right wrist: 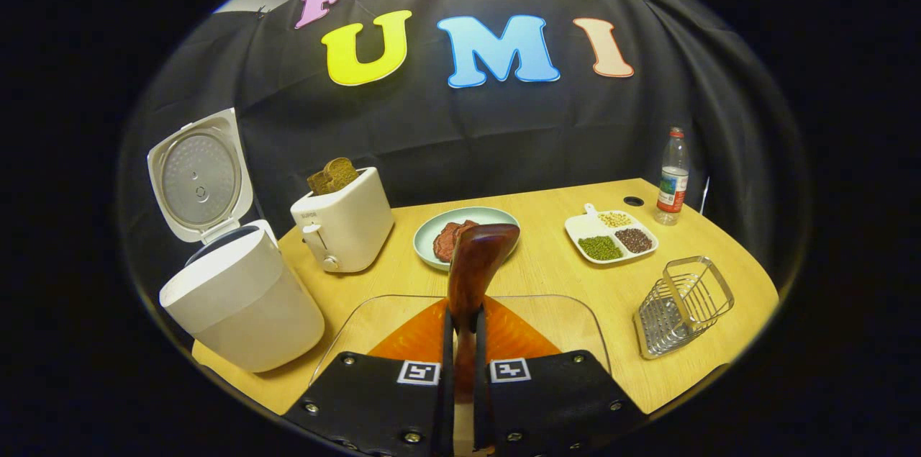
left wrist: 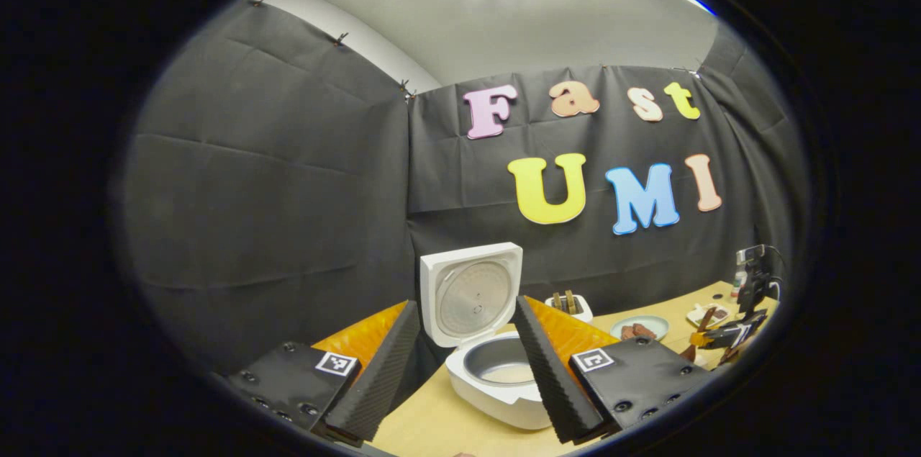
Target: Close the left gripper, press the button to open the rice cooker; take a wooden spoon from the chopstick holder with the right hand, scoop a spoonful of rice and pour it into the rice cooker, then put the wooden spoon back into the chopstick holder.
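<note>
The white rice cooker [left wrist: 496, 388] stands with its lid [left wrist: 471, 295] up and its metal pot [left wrist: 500, 363] exposed, just beyond my left gripper [left wrist: 466, 306], which is open and holds nothing. In the right gripper view the cooker [right wrist: 241, 306] is at the left, lid [right wrist: 198, 176] raised. My right gripper [right wrist: 464, 317] is shut on the handle of a dark wooden spoon [right wrist: 476, 255], whose bowl points forward above a clear container's rim [right wrist: 575, 309]. The wire chopstick holder [right wrist: 680, 306] sits at the right. Farther off, the right gripper [left wrist: 727, 335] appears in the left gripper view.
A white toaster [right wrist: 345, 227] with bread stands beside the cooker. Behind the spoon lies a pale plate [right wrist: 426, 237] of reddish food. A divided dish [right wrist: 611, 232] of beans and a water bottle [right wrist: 671, 180] stand at the back right of the wooden table [right wrist: 547, 270].
</note>
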Motion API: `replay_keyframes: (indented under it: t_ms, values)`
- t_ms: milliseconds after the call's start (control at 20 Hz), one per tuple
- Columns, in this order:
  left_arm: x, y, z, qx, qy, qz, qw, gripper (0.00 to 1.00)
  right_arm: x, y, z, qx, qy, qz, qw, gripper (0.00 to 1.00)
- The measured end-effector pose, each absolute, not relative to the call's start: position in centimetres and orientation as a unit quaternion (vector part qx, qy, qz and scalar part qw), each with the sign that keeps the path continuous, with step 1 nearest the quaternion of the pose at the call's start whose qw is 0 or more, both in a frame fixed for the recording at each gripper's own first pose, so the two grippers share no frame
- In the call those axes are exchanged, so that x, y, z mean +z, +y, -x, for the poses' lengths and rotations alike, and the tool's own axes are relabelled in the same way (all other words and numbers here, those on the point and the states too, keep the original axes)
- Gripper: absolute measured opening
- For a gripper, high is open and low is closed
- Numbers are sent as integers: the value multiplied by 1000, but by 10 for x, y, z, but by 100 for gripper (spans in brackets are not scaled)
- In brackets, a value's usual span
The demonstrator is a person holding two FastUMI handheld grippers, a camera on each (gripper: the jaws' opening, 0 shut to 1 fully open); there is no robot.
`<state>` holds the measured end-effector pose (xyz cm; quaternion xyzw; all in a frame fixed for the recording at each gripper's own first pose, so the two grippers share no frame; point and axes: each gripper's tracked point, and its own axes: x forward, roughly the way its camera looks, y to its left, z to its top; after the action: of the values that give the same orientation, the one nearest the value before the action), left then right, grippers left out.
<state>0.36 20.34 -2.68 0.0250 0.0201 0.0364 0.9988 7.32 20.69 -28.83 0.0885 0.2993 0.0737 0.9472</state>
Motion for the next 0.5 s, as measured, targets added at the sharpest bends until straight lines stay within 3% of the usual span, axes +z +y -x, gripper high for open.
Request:
replay_keyframes:
  t_ms: [500]
  values:
    - [-29, 204, 0, 39, 22, -20, 999, 89, -297, 220, -59, 63, 350, -278, 892, 11]
